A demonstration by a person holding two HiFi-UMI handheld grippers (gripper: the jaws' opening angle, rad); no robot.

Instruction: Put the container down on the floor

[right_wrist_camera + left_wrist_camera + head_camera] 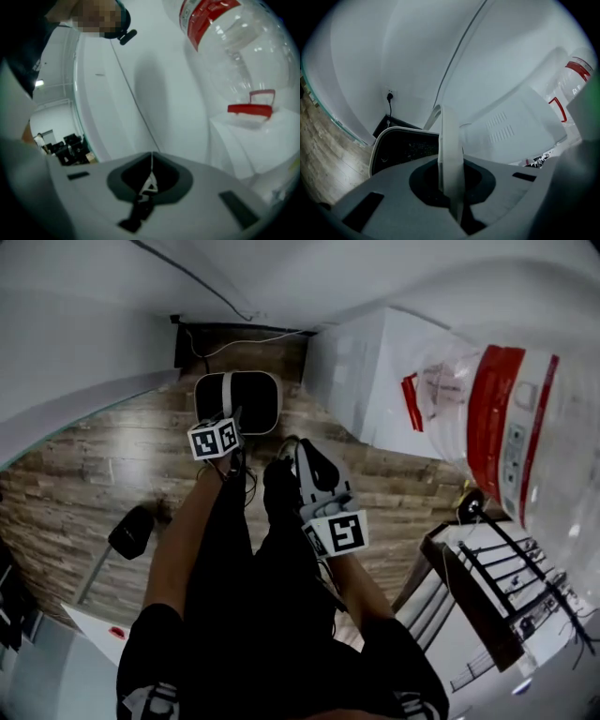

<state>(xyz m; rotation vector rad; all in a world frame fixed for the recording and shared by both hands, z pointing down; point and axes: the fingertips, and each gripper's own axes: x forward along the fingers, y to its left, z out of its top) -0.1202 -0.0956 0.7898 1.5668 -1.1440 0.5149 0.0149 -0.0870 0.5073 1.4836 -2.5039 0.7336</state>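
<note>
over on the left side the floor [84, 474] is wood-look planks, brownish grey with a streaky grain, running up to a smooth white wall [75, 343]. a thin black cable [389, 105] drops down that wall from a plug.

then the container [258, 399]: a rounded-rectangle tub with a glossy white rim around a dark inside. it sits low over the planks, just past the person's knees. honestly can't tell if it's touching the floor or not.

the left tool [449, 164] has its jaws pressed together on a flat white strip [446, 126] that comes up at the container's right edge. it looks like a thin plastic handle, so it's pinching the container by that. black trousers [234, 596] fill the middle of the head view.

next over, the right tool [151, 161] has a matte grey body and its jaws are squeezed into one thin seam with nothing in them. it's just beside the left one and nearer the person.

further right is a boxy white cabinet [375, 371] with small vent slots on one face and a red bar [250, 109] at its top. then a big clear plastic bottle [506, 418], rounded, with a red and white label band. bottom right is a black rack [506, 568] made of thin metal bars.
</note>
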